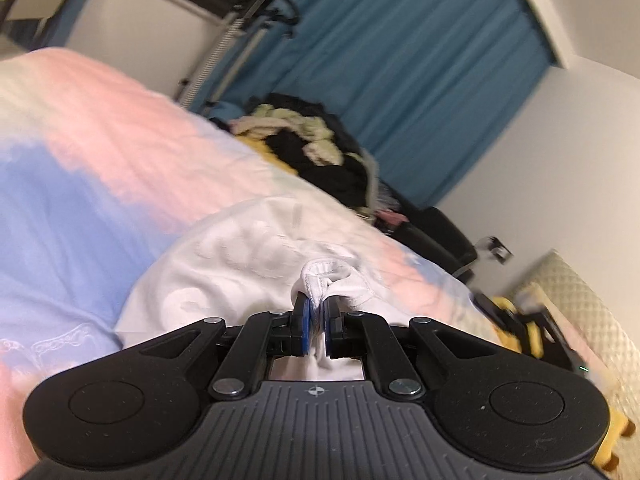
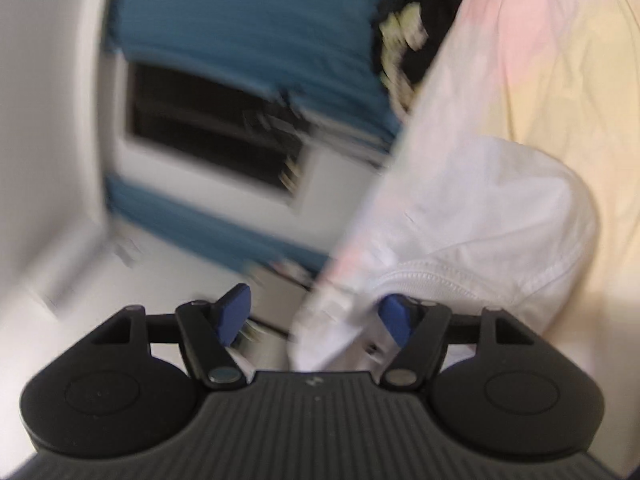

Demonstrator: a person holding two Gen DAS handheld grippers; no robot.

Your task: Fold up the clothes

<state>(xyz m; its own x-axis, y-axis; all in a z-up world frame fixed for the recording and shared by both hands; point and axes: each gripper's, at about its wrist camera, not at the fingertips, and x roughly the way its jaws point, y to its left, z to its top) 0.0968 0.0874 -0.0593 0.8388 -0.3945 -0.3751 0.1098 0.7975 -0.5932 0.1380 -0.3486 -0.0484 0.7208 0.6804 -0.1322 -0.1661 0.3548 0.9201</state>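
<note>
A white garment lies spread on the pastel pink, blue and cream bedspread. My left gripper is shut on a bunched fold of this white cloth, which sticks out past the blue pads. In the right wrist view the same white garment lies on the bedspread at the bed's edge. My right gripper stands open, its blue pads wide apart. An edge of the white cloth hangs in front of its right pad without being pinched. The view is blurred.
A pile of black, cream and yellow clothes lies at the far side of the bed by a blue curtain. A black-and-yellow object sits at the right. A dark opening in a white frame shows left of the bed.
</note>
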